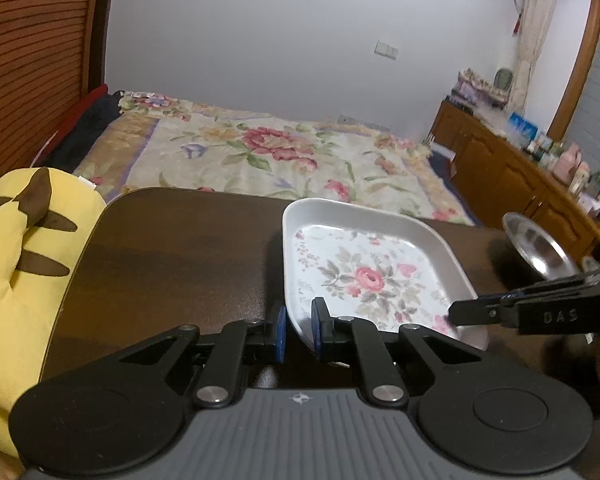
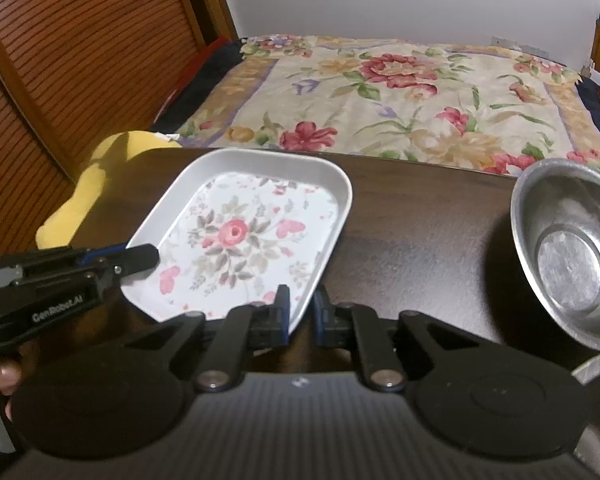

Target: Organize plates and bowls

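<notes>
Plate [image 1: 364,276] rim sits between both claws' pads, left claw [image 1: 299,330], right claw [image 2: 301,312].

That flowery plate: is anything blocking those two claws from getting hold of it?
No. The left gripper and right gripper each already straddle the flowery plate rim. The metal bowl sits apart, off to the right.

Dim, warm indoor light in both my wrist views; fisheye bends the edges. Mild glare on the steel bowl [image 2: 568,252], soft shadows on the dark table [image 2: 420,220], distant dresser [image 1: 520,176] blurred.
</notes>
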Demonstrator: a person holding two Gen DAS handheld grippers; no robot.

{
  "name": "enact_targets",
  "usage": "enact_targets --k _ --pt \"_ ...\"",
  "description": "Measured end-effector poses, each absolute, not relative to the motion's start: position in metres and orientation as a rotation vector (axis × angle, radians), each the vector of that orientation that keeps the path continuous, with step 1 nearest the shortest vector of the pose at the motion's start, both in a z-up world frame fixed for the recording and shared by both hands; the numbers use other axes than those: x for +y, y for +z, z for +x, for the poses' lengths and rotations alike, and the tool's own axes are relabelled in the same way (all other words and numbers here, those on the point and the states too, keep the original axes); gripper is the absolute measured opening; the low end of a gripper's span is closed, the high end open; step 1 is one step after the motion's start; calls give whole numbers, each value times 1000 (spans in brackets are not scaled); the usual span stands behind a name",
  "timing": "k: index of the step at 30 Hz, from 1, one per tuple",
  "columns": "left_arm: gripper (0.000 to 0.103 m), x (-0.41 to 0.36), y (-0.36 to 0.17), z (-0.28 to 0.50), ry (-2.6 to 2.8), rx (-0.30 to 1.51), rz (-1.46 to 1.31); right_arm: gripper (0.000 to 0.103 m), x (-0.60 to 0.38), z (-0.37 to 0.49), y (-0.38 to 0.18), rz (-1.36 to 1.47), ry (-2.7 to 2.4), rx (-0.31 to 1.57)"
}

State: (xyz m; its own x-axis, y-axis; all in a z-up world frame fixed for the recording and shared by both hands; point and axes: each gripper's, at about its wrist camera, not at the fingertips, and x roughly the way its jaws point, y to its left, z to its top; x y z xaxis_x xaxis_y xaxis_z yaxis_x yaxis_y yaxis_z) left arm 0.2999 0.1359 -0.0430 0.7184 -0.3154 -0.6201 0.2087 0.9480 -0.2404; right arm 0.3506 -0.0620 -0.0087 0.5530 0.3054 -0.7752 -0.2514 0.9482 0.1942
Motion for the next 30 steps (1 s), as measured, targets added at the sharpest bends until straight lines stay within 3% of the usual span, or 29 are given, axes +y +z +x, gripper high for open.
enact_targets --k 30 --pt "16 125 -3 166 -379 558 -126 14 -109 258 23 151 501 739"
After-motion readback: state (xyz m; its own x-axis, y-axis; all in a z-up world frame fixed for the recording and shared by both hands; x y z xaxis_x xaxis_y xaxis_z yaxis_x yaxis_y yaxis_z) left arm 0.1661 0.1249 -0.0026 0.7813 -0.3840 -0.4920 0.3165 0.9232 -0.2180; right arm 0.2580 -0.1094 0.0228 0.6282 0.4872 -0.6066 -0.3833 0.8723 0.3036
